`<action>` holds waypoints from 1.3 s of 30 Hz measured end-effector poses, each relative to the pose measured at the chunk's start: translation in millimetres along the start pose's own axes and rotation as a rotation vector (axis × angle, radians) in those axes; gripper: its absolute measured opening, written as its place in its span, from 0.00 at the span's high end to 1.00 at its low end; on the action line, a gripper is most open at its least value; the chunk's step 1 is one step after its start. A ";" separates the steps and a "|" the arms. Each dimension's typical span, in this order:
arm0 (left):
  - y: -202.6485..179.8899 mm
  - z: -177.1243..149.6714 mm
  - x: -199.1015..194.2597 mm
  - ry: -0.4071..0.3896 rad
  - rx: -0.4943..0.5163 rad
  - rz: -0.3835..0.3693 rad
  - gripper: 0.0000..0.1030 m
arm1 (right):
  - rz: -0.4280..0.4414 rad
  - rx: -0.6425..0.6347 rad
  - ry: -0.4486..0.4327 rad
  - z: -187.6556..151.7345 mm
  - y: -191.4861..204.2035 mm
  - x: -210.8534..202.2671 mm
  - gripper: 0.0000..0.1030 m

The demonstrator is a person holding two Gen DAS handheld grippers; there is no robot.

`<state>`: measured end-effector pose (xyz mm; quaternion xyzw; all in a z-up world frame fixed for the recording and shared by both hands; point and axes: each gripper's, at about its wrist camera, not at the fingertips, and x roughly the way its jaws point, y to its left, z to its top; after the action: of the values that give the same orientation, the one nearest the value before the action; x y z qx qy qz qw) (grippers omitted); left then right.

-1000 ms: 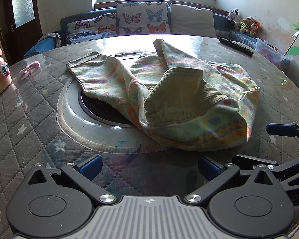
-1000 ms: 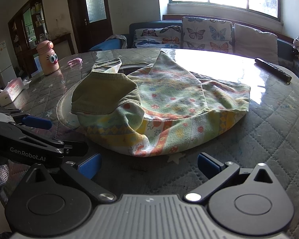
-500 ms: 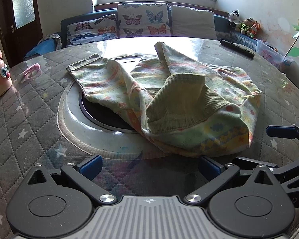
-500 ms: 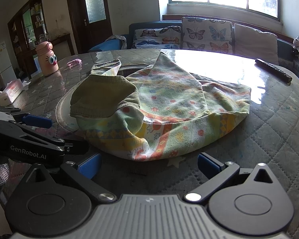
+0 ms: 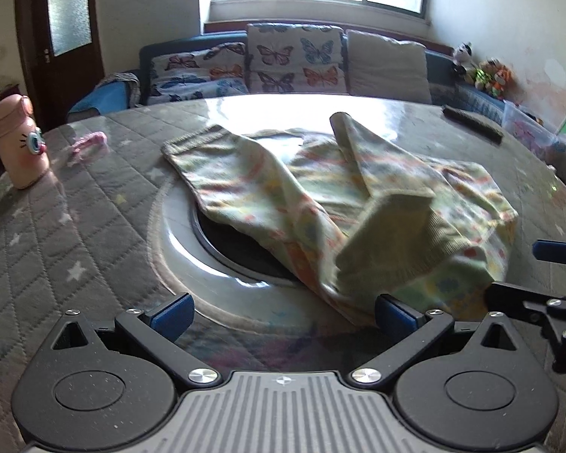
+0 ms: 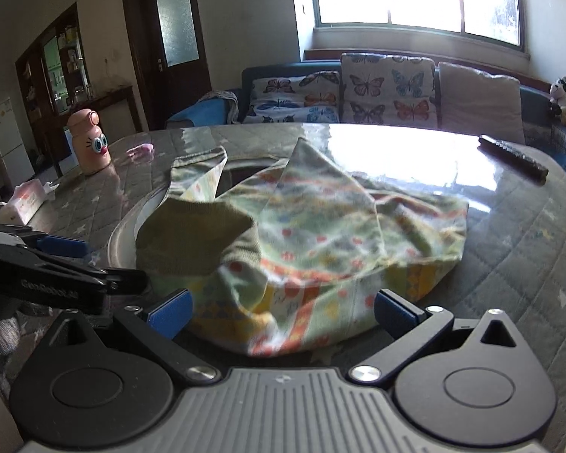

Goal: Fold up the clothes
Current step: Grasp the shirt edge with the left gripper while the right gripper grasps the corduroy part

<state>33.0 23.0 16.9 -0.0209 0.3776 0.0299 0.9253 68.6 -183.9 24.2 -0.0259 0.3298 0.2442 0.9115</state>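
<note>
Left wrist view sits low behind the left claw (image 5: 283, 311), facing across the bench (image 5: 94, 234) toward the sofa (image 5: 294, 60) and window. Right wrist view does the same behind the right claw (image 6: 283, 309), set further right. Both are close to the garment (image 5: 339, 204) and share garment, pink bottle (image 6: 90, 141), sofa.

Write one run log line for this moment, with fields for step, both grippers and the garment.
step: approach | left gripper: open, empty | right gripper: open, at hem | garment: crumpled on table, unfolded
</note>
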 end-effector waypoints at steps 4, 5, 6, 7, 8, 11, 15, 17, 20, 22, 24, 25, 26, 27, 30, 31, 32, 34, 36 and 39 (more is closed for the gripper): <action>6.7 13.1 -0.3 -0.031 -0.001 0.020 0.00 | -0.014 0.022 -0.008 14.2 -8.6 8.5 0.00; 7.5 17.4 0.2 -0.040 0.001 0.023 0.00 | -0.018 0.028 -0.010 17.7 -10.7 10.6 0.00; 8.2 22.3 1.2 -0.048 0.005 0.023 0.00 | -0.021 0.033 -0.012 20.9 -12.7 12.5 0.00; 8.8 27.2 2.2 -0.057 0.010 0.023 0.00 | -0.025 0.035 -0.015 24.2 -15.1 15.1 0.00; 8.9 32.2 3.4 -0.067 0.018 0.028 0.00 | -0.034 0.037 -0.016 29.4 -18.5 19.4 0.00; 9.0 47.9 7.8 -0.100 0.046 0.042 0.00 | -0.051 0.030 -0.030 43.1 -26.1 29.6 0.00; 10.9 69.1 22.9 -0.110 0.063 0.059 0.00 | -0.055 0.023 -0.031 61.0 -33.3 50.1 0.00; 11.7 80.0 32.2 -0.109 0.066 0.056 0.00 | -0.051 0.019 -0.024 69.8 -35.8 62.8 0.00; 11.1 95.3 47.5 -0.104 0.081 0.047 0.00 | -0.046 0.013 -0.012 82.9 -39.6 82.0 0.00; 9.9 103.8 60.2 -0.093 0.098 0.043 0.00 | -0.042 0.010 -0.005 91.7 -42.1 94.7 0.00; 10.1 110.9 75.4 -0.069 0.112 0.040 0.01 | -0.026 0.013 0.003 102.9 -44.3 110.7 0.01; 10.4 114.4 82.8 -0.055 0.117 0.040 0.01 | -0.023 0.015 0.006 106.4 -44.3 116.6 0.02; 11.8 117.2 90.2 -0.043 0.118 0.037 0.03 | -0.021 0.016 0.010 110.0 -44.3 122.4 0.03; 13.0 119.7 97.5 -0.029 0.115 0.041 0.07 | -0.016 0.016 0.013 114.3 -44.0 129.5 0.04; 16.5 125.6 117.4 0.008 0.107 0.048 0.14 | -0.003 0.008 0.022 126.4 -41.8 147.5 0.06; 17.4 127.1 122.7 0.020 0.106 0.046 0.16 | 0.000 0.004 0.026 130.6 -41.0 153.5 0.08; 18.4 127.5 127.4 0.031 0.104 0.040 0.18 | 0.003 0.001 0.030 135.0 -40.0 160.3 0.08; 19.3 129.3 134.8 0.055 0.101 0.029 0.21 | 0.008 0.004 0.049 138.5 -40.3 171.6 0.11; 19.2 130.0 140.3 0.070 0.105 0.034 0.30 | 0.014 0.013 0.069 138.6 -42.3 179.8 0.14; 19.6 130.0 145.5 0.093 0.116 0.016 0.47 | 0.022 0.027 0.099 138.8 -45.3 192.1 0.22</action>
<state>226.0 56.2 7.6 0.0343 0.4216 0.0142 0.9060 298.6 -112.6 9.6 -0.0221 0.3779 0.2481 0.8917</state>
